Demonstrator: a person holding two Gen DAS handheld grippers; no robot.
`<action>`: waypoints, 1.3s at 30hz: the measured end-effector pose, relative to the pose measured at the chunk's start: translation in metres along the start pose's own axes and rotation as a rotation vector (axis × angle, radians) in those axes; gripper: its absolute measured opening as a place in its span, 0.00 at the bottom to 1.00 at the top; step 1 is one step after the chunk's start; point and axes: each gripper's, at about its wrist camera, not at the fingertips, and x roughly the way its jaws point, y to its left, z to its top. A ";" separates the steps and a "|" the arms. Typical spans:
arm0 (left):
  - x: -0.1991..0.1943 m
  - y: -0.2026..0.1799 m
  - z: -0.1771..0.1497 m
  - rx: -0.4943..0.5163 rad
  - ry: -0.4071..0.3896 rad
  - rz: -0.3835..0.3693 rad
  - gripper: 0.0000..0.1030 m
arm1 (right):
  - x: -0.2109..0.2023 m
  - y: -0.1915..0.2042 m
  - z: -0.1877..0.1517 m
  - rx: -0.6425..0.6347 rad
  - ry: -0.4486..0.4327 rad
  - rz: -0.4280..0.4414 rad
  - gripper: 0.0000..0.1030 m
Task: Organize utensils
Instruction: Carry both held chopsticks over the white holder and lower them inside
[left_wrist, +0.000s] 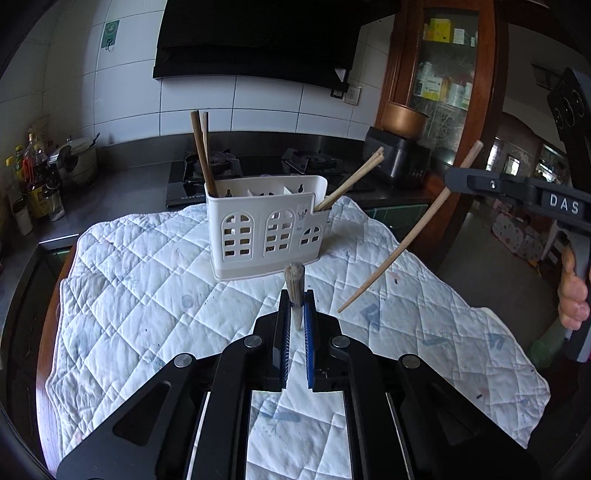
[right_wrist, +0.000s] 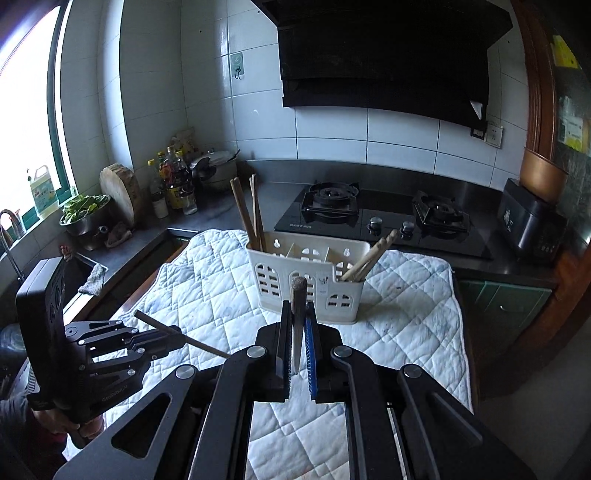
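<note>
Held aloft above the quilted cloth (left_wrist: 147, 295), short of the white utensil holder (left_wrist: 266, 229): two chopsticks. Clamped in the left gripper (left_wrist: 295, 310), a dark chopstick (left_wrist: 294, 288) pointing straight ahead toward the holder. Pinched in the right gripper (right_wrist: 297, 321), a pale chopstick (left_wrist: 406, 236), steeply slanted, lower tip toward the cloth.

A quilted white cloth (left_wrist: 147, 295) covers the table — the white utensil caddy (left_wrist: 266, 229) stands on it.
</note>
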 end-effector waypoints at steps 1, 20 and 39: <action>0.000 0.001 0.006 0.008 -0.002 0.004 0.05 | 0.001 -0.002 0.010 0.000 -0.001 -0.001 0.06; -0.009 0.016 0.179 0.072 -0.244 0.115 0.05 | 0.035 -0.036 0.123 0.002 -0.066 -0.114 0.06; 0.073 0.070 0.179 -0.046 -0.161 0.169 0.05 | 0.109 -0.051 0.104 0.010 0.054 -0.117 0.06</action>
